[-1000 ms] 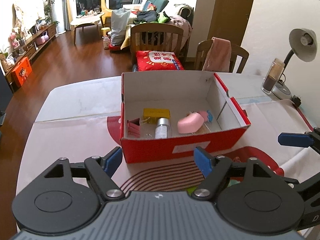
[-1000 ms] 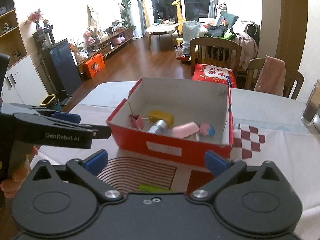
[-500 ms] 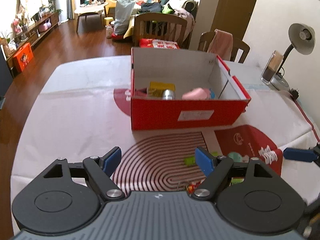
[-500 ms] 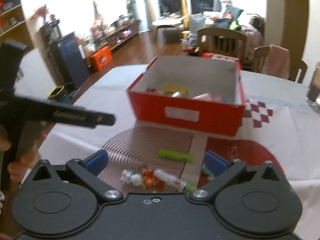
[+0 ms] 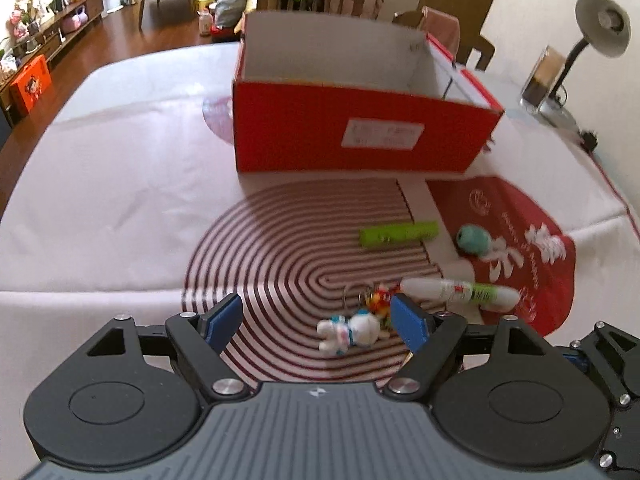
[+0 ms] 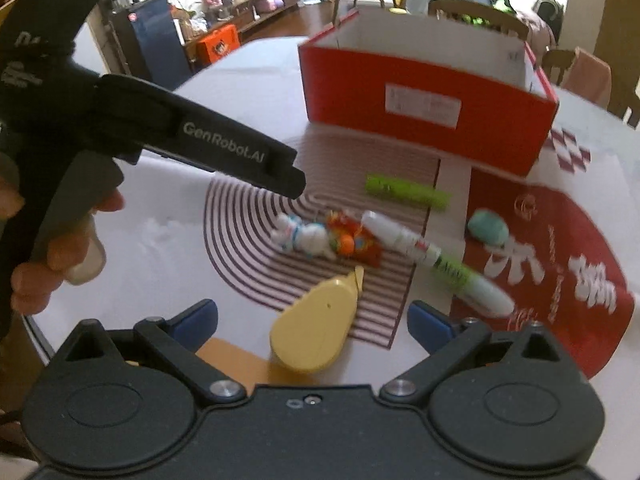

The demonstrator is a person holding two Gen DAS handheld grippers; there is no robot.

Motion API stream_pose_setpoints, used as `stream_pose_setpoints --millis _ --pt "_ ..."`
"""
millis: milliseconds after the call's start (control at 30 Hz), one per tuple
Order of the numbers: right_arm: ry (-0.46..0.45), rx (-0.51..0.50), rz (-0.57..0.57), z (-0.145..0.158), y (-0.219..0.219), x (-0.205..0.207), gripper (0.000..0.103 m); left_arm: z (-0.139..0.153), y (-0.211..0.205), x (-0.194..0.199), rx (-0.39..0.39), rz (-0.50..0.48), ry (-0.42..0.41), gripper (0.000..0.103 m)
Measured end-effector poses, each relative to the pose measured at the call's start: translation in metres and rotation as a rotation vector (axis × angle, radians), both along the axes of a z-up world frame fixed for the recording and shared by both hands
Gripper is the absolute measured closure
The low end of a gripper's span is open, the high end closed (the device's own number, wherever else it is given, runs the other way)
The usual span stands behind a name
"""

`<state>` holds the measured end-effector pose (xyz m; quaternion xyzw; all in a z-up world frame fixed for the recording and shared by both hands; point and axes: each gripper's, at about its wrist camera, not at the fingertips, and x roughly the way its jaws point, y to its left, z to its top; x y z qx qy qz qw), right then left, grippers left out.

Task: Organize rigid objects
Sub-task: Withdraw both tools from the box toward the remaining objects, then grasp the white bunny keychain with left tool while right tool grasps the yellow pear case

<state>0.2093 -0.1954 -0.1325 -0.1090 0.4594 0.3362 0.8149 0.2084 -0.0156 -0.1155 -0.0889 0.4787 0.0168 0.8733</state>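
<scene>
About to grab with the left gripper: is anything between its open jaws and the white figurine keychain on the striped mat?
Nothing visible. The left gripper is open, and the white figurine keychain lies uncovered on the striped mat, near its right finger.

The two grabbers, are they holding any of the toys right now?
No. The left gripper and the right gripper are both open and empty. The white toy figure and the yellow case lie loose on the table.
</scene>
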Motion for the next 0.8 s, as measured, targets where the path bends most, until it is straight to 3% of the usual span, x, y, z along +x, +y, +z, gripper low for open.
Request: stream_pose_setpoints --millis 300,400,800 --pt "0.039 0.0 -0.023 -0.018 0.001 -0.001 0.007 -0.031 -0.011 0.001 0.005 -0.015 0.044 0.022" --pt "0.04 -0.01 -0.021 -0.022 0.004 -0.003 0.012 -0.038 -0.015 0.001 0.009 -0.009 0.049 0.022" --pt "0.028 -0.03 -0.011 -0.029 0.014 -0.002 0.021 -0.05 -0.02 0.006 0.011 0.02 0.046 0.022"
